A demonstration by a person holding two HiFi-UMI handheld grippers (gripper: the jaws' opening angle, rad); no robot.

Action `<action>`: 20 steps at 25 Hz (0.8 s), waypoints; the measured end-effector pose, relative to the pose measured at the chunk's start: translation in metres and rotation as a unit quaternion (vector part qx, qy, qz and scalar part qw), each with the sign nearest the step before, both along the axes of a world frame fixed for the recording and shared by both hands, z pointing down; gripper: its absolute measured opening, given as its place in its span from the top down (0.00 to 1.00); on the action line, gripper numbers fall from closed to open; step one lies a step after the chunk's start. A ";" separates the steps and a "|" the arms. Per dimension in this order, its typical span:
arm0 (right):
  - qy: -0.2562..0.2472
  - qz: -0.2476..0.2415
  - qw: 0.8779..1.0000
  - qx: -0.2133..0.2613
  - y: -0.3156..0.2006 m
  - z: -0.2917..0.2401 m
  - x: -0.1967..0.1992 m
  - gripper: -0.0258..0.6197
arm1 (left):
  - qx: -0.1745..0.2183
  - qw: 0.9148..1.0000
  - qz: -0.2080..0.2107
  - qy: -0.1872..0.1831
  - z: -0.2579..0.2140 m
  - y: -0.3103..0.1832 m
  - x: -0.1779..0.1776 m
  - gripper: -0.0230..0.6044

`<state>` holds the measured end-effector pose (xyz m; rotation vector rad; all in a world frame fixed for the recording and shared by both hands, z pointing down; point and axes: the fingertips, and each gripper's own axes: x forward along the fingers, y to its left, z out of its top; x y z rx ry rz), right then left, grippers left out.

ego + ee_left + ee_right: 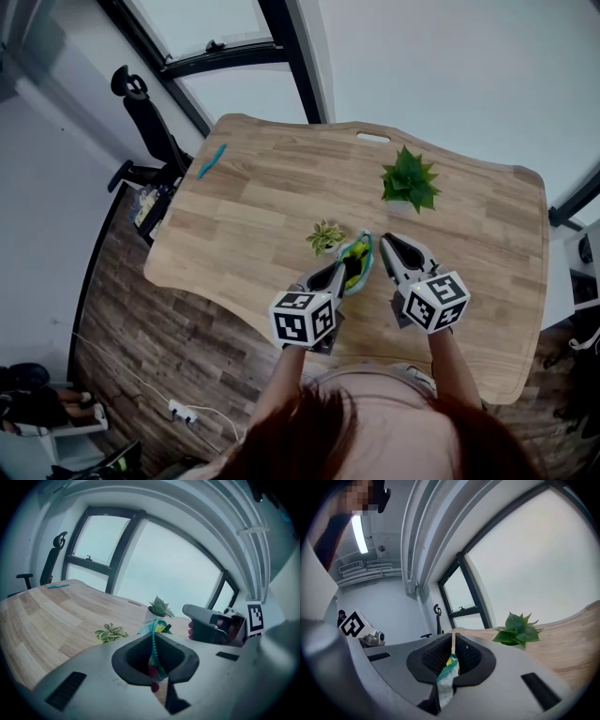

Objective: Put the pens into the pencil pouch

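Observation:
The pencil pouch (pixel 356 262), teal and green with yellow, hangs above the table between my two grippers. My left gripper (pixel 344 273) is shut on its teal zipper edge (pixel 153 649). My right gripper (pixel 388 243) is shut on the patterned fabric of the pouch (pixel 449 663) from the other side. A teal pen (pixel 211 160) lies alone near the table's far left edge, and the left gripper view shows this pen (pixel 58 586) far off. No pen is in either gripper. From the left gripper view the right gripper (pixel 210 622) stands close by on the right.
The wooden table (pixel 262 197) carries a small pale succulent (pixel 325 236) just beyond the pouch and a larger green plant (pixel 410 180) further back right. A black office chair (pixel 150 122) stands off the far left corner. Windows lie beyond the table.

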<state>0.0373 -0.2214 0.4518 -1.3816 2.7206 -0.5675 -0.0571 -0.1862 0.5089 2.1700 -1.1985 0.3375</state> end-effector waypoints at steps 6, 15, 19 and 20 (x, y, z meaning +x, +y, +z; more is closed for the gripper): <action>0.000 0.007 1.000 -0.018 0.009 0.002 0.011 0.95 | 0.003 1.000 -0.003 -0.001 0.000 0.000 -0.001 0.95; 0.035 0.044 0.997 -0.062 0.019 0.029 0.049 0.95 | 0.003 1.000 -0.002 0.004 0.001 0.001 0.001 0.95; 0.060 0.056 0.993 -0.088 0.024 0.049 0.063 0.95 | 0.002 1.000 0.002 0.005 0.002 0.001 0.003 0.95; 0.065 0.058 0.992 -0.095 0.026 0.054 0.066 0.95 | 0.002 1.000 0.002 0.006 0.002 0.000 0.003 0.95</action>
